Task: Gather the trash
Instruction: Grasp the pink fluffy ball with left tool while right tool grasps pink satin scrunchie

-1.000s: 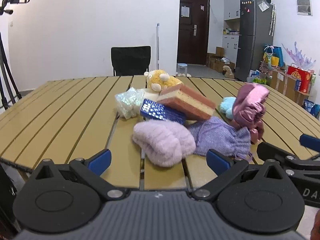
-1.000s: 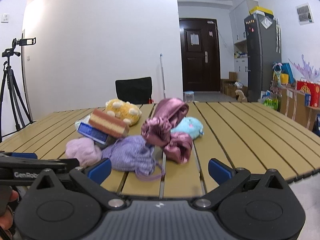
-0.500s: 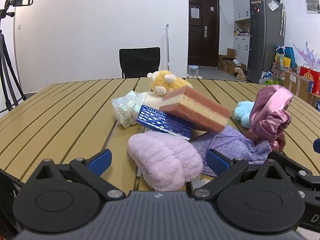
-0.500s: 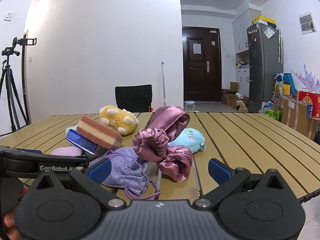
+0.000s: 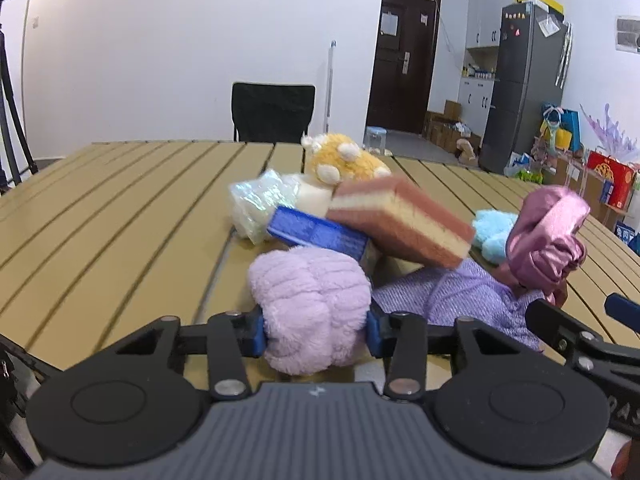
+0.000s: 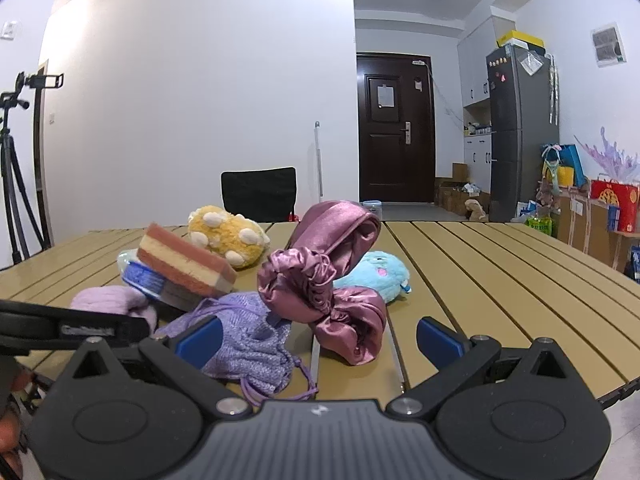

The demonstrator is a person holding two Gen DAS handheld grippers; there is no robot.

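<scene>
I have my left tongs [image 5: 314, 326] clamped on the fluffy lilac plush bundle [image 5: 310, 308] at the near edge of the pile, its pile bulging between the two blue pads. It seems to rest on the counter [image 5: 120, 216] rather than hang free, though I cannot be sure. My right tongs [image 6: 318, 338] stand wide apart and empty, aimed at the crumpled pink satin bonnet [image 6: 328, 276] and the lavender knitted drawstring pouch [image 6: 248, 336].

By my reckoning the collecting has barely begun: one grasp made, nothing carried off, and I see no bin or bag in either view. The rest lies heaped together: the pink-and-cream layered sponge block [image 5: 400, 224] leaning on the blue ribbed flat box [image 5: 320, 234], the crinkly clear plastic packet [image 5: 260, 204] beside it, the yellow plush toy with white spots [image 5: 344, 158] behind, and the pale blue plush toy [image 6: 378, 274] just beyond the bonnet.

The counter is tan slatted wood with dark grooves, bare around the heap. Past it stand a black chair [image 5: 274, 112], a dark brown door [image 6: 394, 128], a grey fridge [image 6: 520, 132], a tripod [image 6: 16, 168] at the left wall, and bags and boxes along the right wall.
</scene>
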